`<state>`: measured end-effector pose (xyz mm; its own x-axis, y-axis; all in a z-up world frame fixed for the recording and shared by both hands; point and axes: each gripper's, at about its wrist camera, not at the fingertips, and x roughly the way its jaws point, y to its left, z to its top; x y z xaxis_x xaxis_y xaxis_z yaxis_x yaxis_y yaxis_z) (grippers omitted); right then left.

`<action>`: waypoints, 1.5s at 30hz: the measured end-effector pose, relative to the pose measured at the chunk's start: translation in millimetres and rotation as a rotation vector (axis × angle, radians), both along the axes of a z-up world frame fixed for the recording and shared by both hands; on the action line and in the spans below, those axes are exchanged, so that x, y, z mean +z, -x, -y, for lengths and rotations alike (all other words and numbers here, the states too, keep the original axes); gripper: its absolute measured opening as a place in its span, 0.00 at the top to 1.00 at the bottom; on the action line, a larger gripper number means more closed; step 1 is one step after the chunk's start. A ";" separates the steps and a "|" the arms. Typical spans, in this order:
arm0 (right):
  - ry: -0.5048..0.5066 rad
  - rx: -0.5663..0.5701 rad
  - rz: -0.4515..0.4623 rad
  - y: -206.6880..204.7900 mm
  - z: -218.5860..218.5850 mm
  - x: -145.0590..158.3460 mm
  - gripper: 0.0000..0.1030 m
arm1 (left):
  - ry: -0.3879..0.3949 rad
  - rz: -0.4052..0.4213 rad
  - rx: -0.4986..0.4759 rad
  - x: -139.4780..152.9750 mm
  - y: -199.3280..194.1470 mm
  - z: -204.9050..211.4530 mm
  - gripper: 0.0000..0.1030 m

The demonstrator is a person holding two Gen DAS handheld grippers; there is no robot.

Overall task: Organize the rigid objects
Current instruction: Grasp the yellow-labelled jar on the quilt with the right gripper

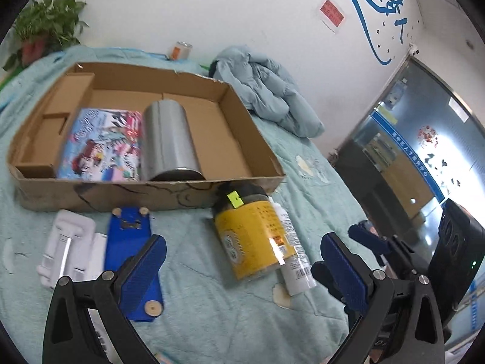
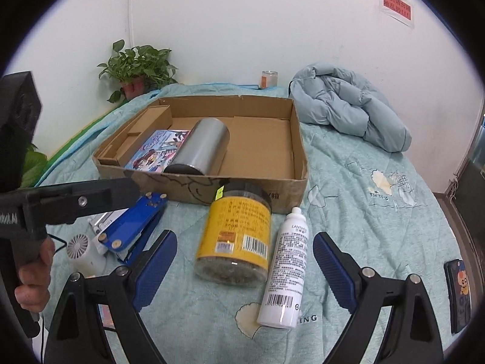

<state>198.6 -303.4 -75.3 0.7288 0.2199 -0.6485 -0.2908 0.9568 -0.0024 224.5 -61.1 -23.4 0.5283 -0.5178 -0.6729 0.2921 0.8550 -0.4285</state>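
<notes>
A clear jar with a yellow label (image 1: pixel 254 236) (image 2: pixel 235 236) lies on its side on the bed, just in front of the cardboard box (image 1: pixel 145 194) (image 2: pixel 291 188). A white spray bottle (image 1: pixel 292 254) (image 2: pixel 286 273) lies against its right side. In the box rest a steel cylinder (image 1: pixel 168 139) (image 2: pixel 201 148) and a colourful picture book (image 1: pixel 103 145) (image 2: pixel 156 150). My left gripper (image 1: pixel 244 238) is open, with the jar ahead between its fingers and untouched. My right gripper (image 2: pixel 245 235) is open too, framing the jar and bottle without contact.
A blue flat tool (image 1: pixel 130 242) (image 2: pixel 133 224), a white plastic holder (image 1: pixel 68 248) and a small white fan (image 2: pixel 81 250) lie left of the jar. A folded pale blue quilt (image 2: pixel 351 109) sits at the back right, a phone (image 2: pixel 459 294) at the right edge. A hand (image 2: pixel 33 273) holds the left gripper.
</notes>
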 end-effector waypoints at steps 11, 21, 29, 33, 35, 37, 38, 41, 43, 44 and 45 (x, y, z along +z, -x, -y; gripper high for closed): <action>-0.206 0.040 -0.281 -56.4 26.8 -39.1 0.11 | 0.048 -0.095 -0.022 -32.4 -21.4 4.8 0.01; -0.136 0.131 -0.302 -74.5 -7.2 -55.2 0.30 | 0.059 -0.138 0.017 -46.3 -18.4 -15.3 0.01; -0.151 0.227 -0.363 -24.5 -20.5 -56.5 0.30 | 0.123 -0.216 -0.042 -69.7 -24.6 -2.1 0.02; -0.230 0.273 -0.423 -9.4 -19.3 -57.5 0.28 | 0.048 -0.211 -0.082 -74.0 -20.4 15.0 0.05; -0.289 0.258 -0.447 -12.7 -9.7 -59.7 0.28 | 0.015 -0.231 -0.092 -75.6 -22.2 21.2 0.07; -0.340 0.225 -0.473 -20.1 -0.1 -65.1 0.28 | 0.002 -0.246 -0.097 -77.6 -21.9 25.3 0.07; -0.377 0.220 -0.495 -24.5 3.4 -68.6 0.28 | -0.003 -0.254 -0.109 -78.7 -21.7 28.9 0.07; -0.435 0.231 -0.566 -35.9 2.3 -81.4 0.26 | -0.053 -0.287 -0.130 -84.4 -22.7 38.9 0.09; -0.413 0.238 -0.559 -34.6 -7.9 -81.6 0.21 | -0.098 -0.293 -0.135 -86.1 -24.3 44.4 0.09; -0.400 0.238 -0.549 -34.1 -11.8 -81.3 0.20 | -0.112 -0.298 -0.139 -87.4 -25.7 46.4 0.09; -0.396 0.236 -0.546 -34.6 -14.4 -81.6 0.19 | -0.126 -0.303 -0.142 -88.7 -26.3 47.1 0.09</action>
